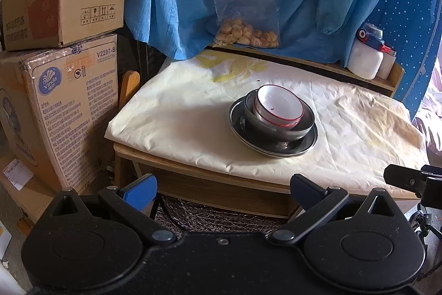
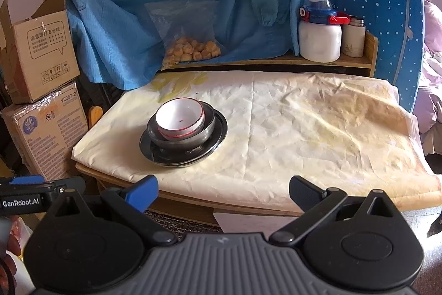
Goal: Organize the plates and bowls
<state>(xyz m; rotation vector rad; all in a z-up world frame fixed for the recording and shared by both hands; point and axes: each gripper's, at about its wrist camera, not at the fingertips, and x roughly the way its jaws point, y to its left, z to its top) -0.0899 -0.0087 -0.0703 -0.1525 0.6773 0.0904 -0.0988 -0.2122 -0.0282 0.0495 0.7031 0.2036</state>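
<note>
white bowl (image 2: pixel 179 118) inside steel bowl (image 2: pixel 205 129) on steel plate (image 2: pixel 218 138); both grippers' fingers (image 1: pixel 141 188) (image 2: pixel 143 190) spread, empty

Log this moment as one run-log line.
left: open, empty | right: open, empty | bowls nested on plate | table: stack untouched

A white red-rimmed bowl (image 2: pixel 179 118) sits tilted inside a steel bowl (image 2: pixel 205 130), stacked on steel plates (image 2: pixel 218 138).

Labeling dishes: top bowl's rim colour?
Red rim on the white top bowl; clearest in the left wrist view.
</note>
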